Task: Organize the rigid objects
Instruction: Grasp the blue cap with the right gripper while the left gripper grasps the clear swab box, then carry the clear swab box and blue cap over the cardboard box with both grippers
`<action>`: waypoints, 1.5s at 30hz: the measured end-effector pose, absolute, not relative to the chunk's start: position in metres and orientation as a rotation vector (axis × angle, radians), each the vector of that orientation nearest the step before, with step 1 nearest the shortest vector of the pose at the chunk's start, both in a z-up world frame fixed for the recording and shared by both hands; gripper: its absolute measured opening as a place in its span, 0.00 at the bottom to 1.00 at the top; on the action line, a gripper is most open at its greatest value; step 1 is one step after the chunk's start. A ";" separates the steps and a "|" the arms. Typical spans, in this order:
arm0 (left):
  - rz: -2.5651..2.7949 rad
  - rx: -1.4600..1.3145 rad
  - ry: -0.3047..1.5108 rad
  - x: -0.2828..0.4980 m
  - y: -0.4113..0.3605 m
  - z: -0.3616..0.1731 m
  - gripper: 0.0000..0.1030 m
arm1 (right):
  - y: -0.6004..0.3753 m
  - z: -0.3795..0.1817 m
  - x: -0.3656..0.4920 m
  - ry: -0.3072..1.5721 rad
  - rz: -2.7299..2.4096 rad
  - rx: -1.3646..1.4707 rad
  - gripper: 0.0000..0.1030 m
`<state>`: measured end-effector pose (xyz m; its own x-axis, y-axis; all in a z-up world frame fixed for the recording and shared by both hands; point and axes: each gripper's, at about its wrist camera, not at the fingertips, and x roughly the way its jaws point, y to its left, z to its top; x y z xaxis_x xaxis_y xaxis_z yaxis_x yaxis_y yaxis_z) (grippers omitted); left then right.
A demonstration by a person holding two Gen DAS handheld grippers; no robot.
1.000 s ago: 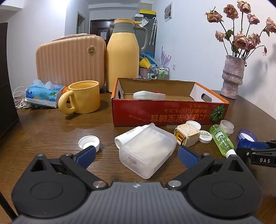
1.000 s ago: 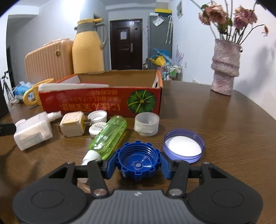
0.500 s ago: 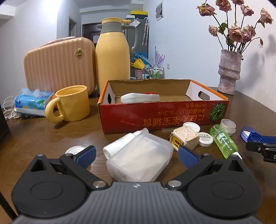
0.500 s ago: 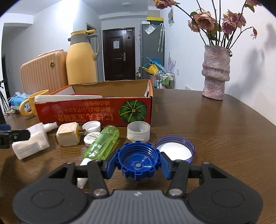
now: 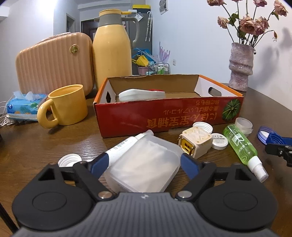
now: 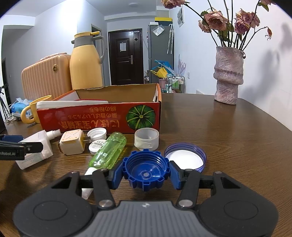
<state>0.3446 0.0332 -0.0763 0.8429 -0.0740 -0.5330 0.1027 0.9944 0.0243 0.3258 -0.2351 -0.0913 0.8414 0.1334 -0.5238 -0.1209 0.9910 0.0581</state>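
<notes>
While closing, fingers (image 5: 98, 163) astride translucent box (image 5: 144, 165)

Room has plain white walls (image 6: 200, 60) and a white ceiling with a round light fitting (image 6: 132, 4), lit evenly from overhead. A dark panelled door (image 6: 125, 57) with a paper notice stands at the far end, beside a tall grey cabinet (image 6: 160, 52) with umbrellas hung on its front and a yellow box on top; small clutter and a wire rack (image 6: 176, 83) sit at its foot. The dark wood-grain bench (image 6: 228, 131) has a rounded edge, and a tripod (image 6: 2, 104) stands at the far left
</notes>
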 end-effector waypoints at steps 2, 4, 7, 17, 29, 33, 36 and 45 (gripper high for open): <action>-0.104 0.055 0.556 0.342 0.033 -0.076 0.76 | -0.235 -0.091 0.326 0.553 0.134 0.025 0.50; -0.122 0.053 0.559 0.339 0.032 -0.076 0.73 | -0.235 -0.091 0.326 0.551 0.135 0.027 0.50; -0.157 0.047 0.566 0.333 0.030 -0.074 0.71 | -0.236 -0.091 0.326 0.550 0.138 0.030 0.50; -0.118 -0.007 0.599 0.342 0.026 -0.078 0.83 | -0.235 -0.091 0.325 0.554 0.137 0.028 0.50; -0.098 0.031 0.650 0.358 0.010 -0.087 0.64 | -0.236 -0.091 0.325 0.550 0.136 0.031 0.50; -0.089 0.034 0.646 0.355 0.011 -0.086 0.64 | -0.237 -0.091 0.325 0.548 0.132 0.035 0.50; -0.079 0.034 0.631 0.352 0.012 -0.083 0.64 | -0.239 -0.091 0.325 0.545 0.127 0.042 0.50; -0.060 0.005 0.576 0.337 0.019 -0.069 0.64 | -0.240 -0.089 0.320 0.516 0.114 0.052 0.50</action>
